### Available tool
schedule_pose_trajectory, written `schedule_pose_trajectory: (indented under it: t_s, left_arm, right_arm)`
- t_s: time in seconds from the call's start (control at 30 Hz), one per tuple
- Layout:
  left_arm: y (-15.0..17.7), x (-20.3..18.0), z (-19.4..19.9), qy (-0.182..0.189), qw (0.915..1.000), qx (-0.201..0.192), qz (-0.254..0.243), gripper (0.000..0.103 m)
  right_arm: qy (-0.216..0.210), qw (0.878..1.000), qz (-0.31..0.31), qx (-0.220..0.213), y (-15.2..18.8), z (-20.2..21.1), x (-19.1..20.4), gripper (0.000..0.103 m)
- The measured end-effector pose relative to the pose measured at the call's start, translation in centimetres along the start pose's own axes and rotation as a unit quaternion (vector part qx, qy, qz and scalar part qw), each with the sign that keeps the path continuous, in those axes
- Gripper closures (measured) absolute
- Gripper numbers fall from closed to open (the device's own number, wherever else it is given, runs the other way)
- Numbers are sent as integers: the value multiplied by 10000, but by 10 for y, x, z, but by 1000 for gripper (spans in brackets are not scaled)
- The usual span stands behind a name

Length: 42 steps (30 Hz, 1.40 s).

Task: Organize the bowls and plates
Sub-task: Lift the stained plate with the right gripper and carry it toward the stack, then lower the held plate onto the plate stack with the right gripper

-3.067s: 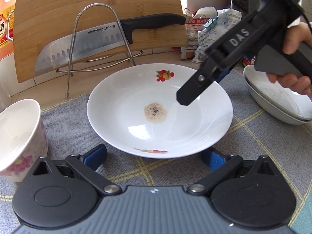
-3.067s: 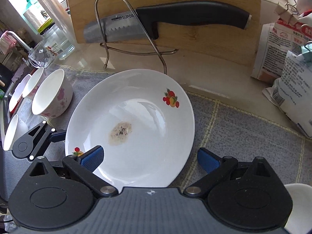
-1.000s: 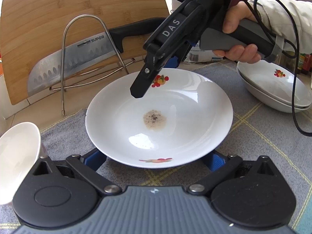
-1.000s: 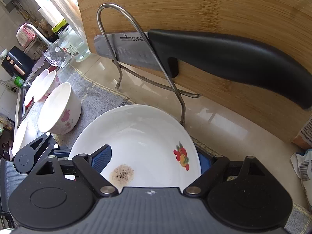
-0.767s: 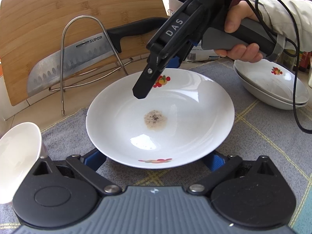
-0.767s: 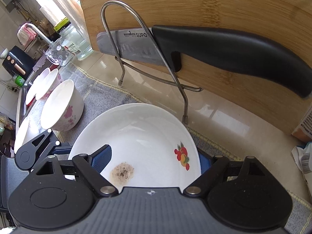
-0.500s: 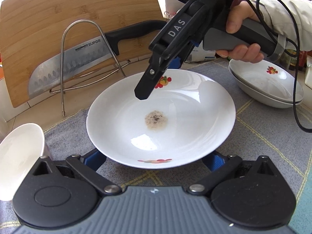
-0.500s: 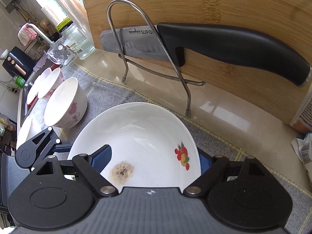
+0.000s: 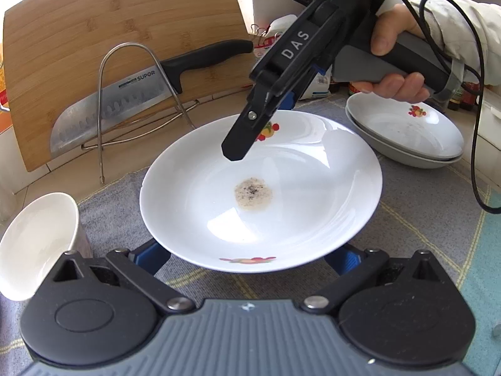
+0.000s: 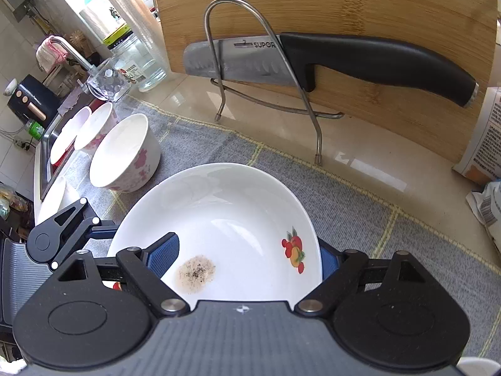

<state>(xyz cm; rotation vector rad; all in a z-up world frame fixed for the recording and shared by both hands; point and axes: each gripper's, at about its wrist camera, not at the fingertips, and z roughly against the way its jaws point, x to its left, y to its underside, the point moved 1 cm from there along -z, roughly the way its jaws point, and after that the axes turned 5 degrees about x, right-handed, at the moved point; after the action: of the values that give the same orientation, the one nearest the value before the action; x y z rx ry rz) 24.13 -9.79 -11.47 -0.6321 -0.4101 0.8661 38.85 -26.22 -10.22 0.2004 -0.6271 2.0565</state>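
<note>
Now gripping the soiled plate from opposite rims: left gripper spread wide across the near edge, right gripper clamped over the far edge by the fruit motif. Holding it level above the grey mat, stacked plates lying just beyond the plate's right side, nearer the right hand.

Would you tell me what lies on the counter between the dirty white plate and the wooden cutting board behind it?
In both wrist views, a wire rack holding a knife stands between the plate and the cutting board.
</note>
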Motion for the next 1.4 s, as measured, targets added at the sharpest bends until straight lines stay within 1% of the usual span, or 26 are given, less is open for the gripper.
schedule_pose_trajectory:
  t_s: [0.2, 0.7, 1.17, 1.4]
  left_arm:
    - [1, -6, 12, 55, 10000, -10, -25, 1]
    - [-3, -26, 33, 144, 9995, -31, -283, 1]
    - [-8, -53, 38, 342, 9983, -46, -479, 1]
    - [-12, -67, 42, 381, 9975, -63, -598, 1]
  right_arm:
    - [9, 10000, -11, -69, 11, 11, 9, 11]
    - [69, 9996, -85, -253, 39, 37, 22, 11]
    - [187, 9988, -289, -358, 74, 62, 19, 11]
    - [222, 9983, -356, -401, 92, 74, 17, 11]
